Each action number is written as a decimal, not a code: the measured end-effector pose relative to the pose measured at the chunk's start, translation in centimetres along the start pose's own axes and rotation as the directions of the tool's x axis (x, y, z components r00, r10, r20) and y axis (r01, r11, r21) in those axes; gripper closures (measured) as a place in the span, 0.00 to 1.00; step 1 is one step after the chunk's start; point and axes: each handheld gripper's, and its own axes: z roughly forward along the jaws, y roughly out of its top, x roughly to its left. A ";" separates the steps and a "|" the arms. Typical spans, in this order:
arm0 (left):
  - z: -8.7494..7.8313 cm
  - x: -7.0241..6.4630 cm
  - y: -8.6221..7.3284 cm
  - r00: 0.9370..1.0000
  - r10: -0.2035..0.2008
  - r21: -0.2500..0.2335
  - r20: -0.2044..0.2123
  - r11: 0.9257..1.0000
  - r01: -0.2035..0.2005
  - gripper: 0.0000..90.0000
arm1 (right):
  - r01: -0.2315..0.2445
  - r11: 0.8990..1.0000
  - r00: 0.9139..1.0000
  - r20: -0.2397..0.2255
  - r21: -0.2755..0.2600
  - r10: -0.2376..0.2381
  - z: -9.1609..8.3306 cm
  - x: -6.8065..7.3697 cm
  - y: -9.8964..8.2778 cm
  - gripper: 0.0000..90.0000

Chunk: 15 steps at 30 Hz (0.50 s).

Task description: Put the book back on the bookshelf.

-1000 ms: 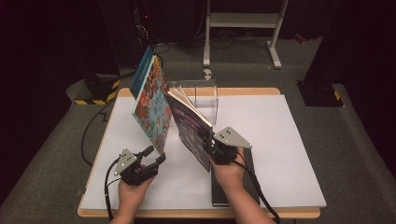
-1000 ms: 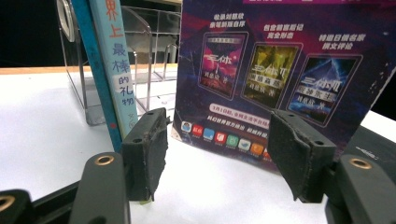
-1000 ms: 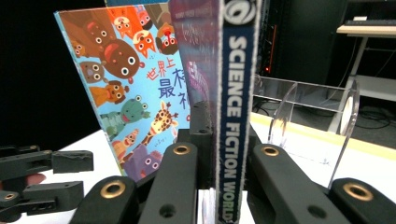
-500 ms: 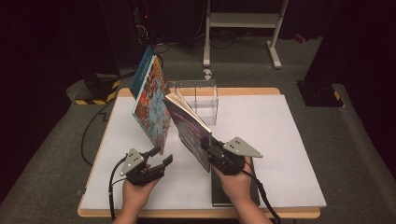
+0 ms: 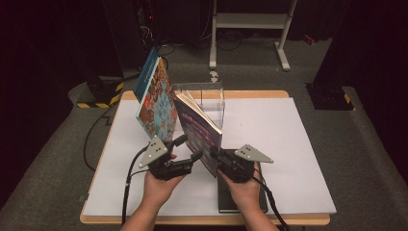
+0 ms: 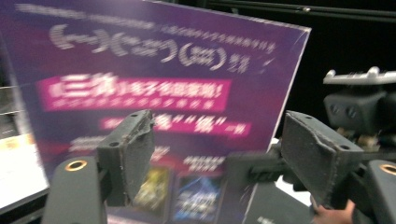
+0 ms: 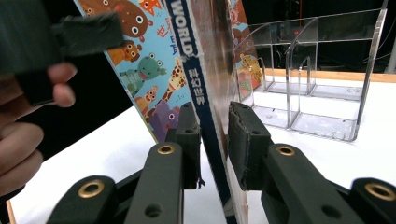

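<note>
Dark room w/ cables and a white metal stand (image 5: 250, 29) at 12 o'clock; wooden table (image 5: 120, 98) carries a white sheet (image 5: 284, 139).

High view: clear acrylic rack (image 5: 207, 98) sits at 12 o'clock of the sheet. Purple book (image 5: 199, 132) stands on edge mid-table, tilted, top leaning toward the rack. Colourful animal book (image 5: 156, 98) stands at its 10 o'clock, also tilted, top past the table's far edge. Dark flat book (image 5: 240, 192) lies on the sheet at 5 o'clock, partly under the right hand. Left gripper (image 5: 185, 153) hovers at 7 o'clock of the purple book, jaws spread, nothing between; they have just been opening. Right gripper (image 5: 214, 156) is at the purple book's near lower corner.

Left gripper view: purple cover (image 6: 140, 70) w/ blurred white text straight ahead, beyond the jaws. Both black jaws stand wide apart, pads bare, touching nothing. Right gripper's body shows at 3 o'clock.

Right gripper view: jaws pinch the purple book's spine edge (image 7: 205, 107), pads on both sides; they have just been closing a bit. Animal book (image 7: 144, 60) behind at 11 o'clock. Acrylic rack (image 7: 322, 84) at 2 o'clock on the sheet. Left hand (image 7: 28, 121) w/ its gripper at 9 o'clock.
</note>
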 end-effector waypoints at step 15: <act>3.3 -2.1 0.2 0.998 -0.003 0.022 -0.065 1.000 0.004 0.23 | -0.002 0.999 0.997 -0.079 0.040 0.005 -0.3 0.6 -1.2 0.73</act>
